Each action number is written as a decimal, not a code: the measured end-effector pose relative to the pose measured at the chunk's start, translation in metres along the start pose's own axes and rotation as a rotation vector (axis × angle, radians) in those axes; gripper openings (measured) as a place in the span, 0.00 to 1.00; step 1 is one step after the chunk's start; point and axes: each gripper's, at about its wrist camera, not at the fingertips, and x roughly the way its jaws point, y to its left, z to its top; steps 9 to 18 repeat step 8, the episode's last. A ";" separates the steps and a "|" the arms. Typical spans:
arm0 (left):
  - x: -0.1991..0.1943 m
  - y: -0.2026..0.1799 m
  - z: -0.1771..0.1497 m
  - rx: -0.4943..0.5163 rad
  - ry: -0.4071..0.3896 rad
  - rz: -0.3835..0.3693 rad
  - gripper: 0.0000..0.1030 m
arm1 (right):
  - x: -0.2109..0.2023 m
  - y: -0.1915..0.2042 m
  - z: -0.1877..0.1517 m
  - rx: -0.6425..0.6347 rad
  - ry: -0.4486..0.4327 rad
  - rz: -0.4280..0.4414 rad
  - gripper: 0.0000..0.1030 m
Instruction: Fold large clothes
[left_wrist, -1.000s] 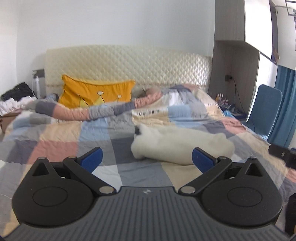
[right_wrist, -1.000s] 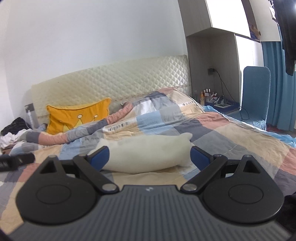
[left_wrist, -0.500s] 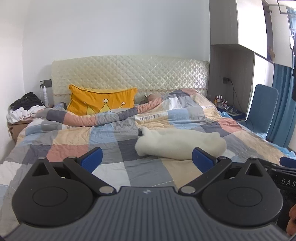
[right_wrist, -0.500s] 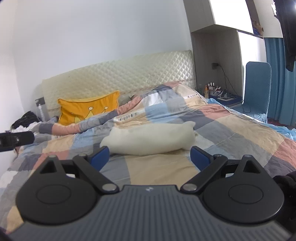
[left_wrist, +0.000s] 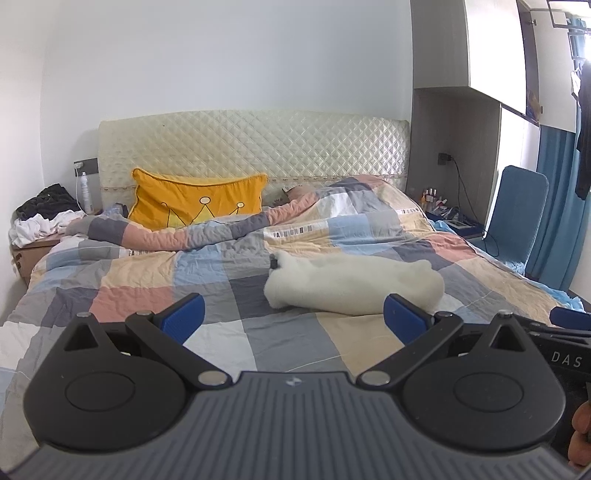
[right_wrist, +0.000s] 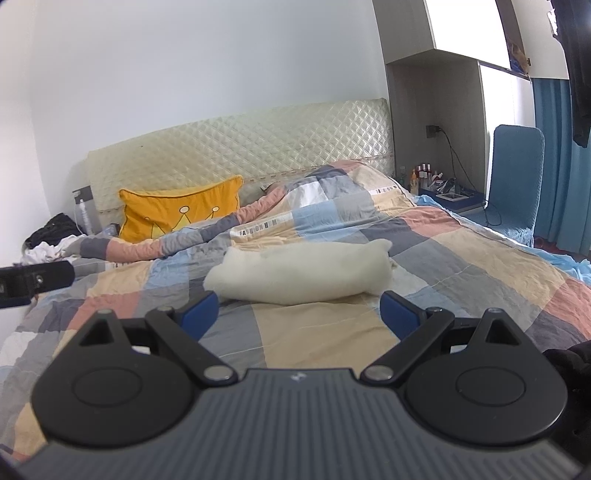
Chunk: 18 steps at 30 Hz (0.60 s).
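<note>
A cream fleecy garment (left_wrist: 354, 286) (right_wrist: 303, 275) lies folded into a thick bundle on the checked quilt (left_wrist: 147, 280) (right_wrist: 461, 266) in the middle of the bed. My left gripper (left_wrist: 293, 319) is open, held back from the bundle with empty blue pads. My right gripper (right_wrist: 299, 314) is open too, its pads just short of the bundle's near edge and holding nothing. In the left wrist view the right gripper's body (left_wrist: 561, 354) shows at the right edge; in the right wrist view the left gripper's body (right_wrist: 33, 278) shows at the left edge.
A yellow crown pillow (left_wrist: 195, 203) leans on the quilted headboard (left_wrist: 258, 147). Clothes are piled on a side table (left_wrist: 40, 218) at the left. A blue chair (left_wrist: 517, 218) and a cluttered nightstand (left_wrist: 447, 218) stand at the right, with blue curtains (right_wrist: 565, 166) behind.
Both grippers have pulled back and risen from the bed. The folded cream bundle now looks smaller and farther away. Both stay open.
</note>
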 end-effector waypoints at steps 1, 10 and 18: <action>0.000 0.000 0.000 0.001 0.002 -0.001 1.00 | 0.000 0.000 0.000 0.000 0.000 0.001 0.93; 0.009 0.007 0.001 -0.006 0.011 -0.027 1.00 | -0.001 0.001 0.002 -0.011 0.002 -0.020 0.93; 0.009 0.007 0.001 -0.006 0.011 -0.027 1.00 | -0.001 0.001 0.002 -0.011 0.002 -0.020 0.93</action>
